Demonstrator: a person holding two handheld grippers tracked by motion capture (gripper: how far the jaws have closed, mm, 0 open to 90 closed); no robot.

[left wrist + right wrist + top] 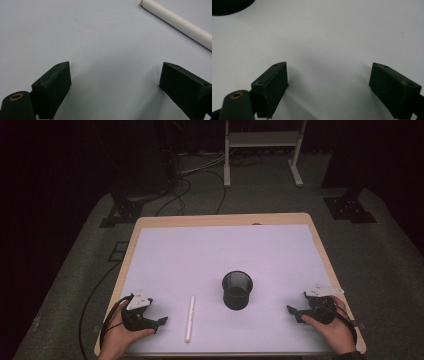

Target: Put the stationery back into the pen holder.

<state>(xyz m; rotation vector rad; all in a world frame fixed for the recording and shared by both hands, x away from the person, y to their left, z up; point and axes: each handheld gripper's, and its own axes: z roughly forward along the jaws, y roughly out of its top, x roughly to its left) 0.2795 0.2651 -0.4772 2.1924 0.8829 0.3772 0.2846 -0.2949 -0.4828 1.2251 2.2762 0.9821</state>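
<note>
Left gripper [159, 322]: held in the person's left hand at the near left of the table [150, 222], low over the white sheet [215, 250]; its 2 jaws stand apart with bare sheet between them.
Right gripper [292, 312]: held in the right hand at the near right of the table, low over the sheet; its 2 jaws stand wide apart, nothing between them.
Stick [189, 318]: 1 white round stick, lying flat on the sheet, lengthwise away from the person, near the left gripper but apart from it, left of the cup.
Cup [237, 290]: 1 black mesh cup, upright, near the sheet's middle, between the 2 grippers, clear of both.
Left gripper view: the stick [180, 23] runs across the upper right corner, beyond the jaws.
Right gripper view: the cup's [229, 6] edge sits at the upper left corner.
</note>
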